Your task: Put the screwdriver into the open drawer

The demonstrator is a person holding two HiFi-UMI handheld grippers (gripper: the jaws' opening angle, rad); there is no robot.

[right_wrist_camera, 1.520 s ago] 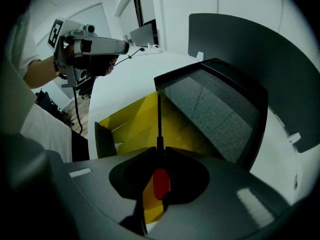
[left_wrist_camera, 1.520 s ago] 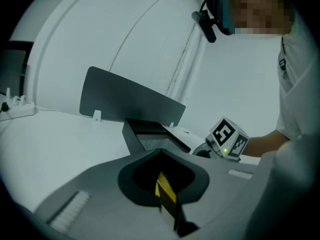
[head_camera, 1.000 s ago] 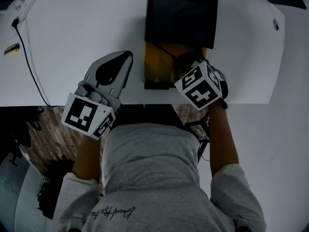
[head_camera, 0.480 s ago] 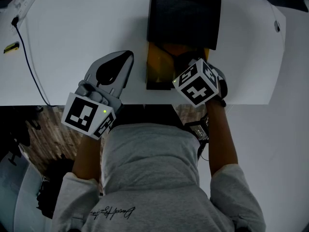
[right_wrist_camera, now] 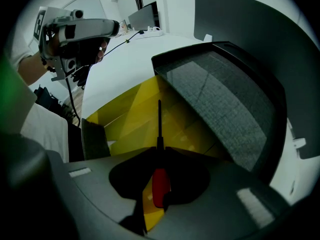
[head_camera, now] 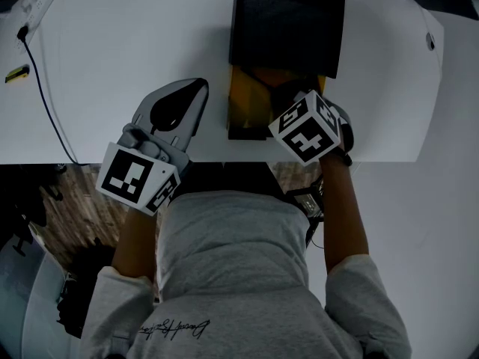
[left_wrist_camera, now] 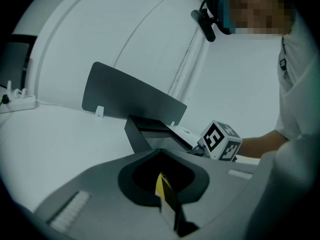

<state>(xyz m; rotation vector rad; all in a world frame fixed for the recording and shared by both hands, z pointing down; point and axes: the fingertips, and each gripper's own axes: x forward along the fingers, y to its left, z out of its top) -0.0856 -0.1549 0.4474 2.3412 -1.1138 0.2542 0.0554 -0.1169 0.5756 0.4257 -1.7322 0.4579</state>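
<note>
The right hand-held gripper [right_wrist_camera: 160,150] is clenched on the screwdriver [right_wrist_camera: 160,186]. The red handle is pinched between the jaws, and the black shaft is pointed steeply down past the jaw tips into the open drawer [right_wrist_camera: 122,115]. The shaft's tip is seen over the yellow drawer floor; whether it touches the floor cannot be told. In the head view this hand-held gripper is held above the drawer's right half, with its marker cube [head_camera: 305,126] turned up toward the camera.

The drawer is drawn out of a dark cabinet [head_camera: 288,21] toward the person, as far as the front edge of the white worktop [head_camera: 120,51]. Behind the cabinet a dark upright panel [left_wrist_camera: 130,96] is set.

The left hand-held gripper [left_wrist_camera: 161,149] is shut with nothing between its jaws, the tips being pressed together. It is held over the worktop just left of the drawer and apart from it, and is aimed toward the cabinet.

A black cable [head_camera: 46,88] is laid across the worktop's left part, and a white power strip [left_wrist_camera: 17,103] is seen at the far left corner. A grey sweatshirt [head_camera: 232,260] is worn by the person.
</note>
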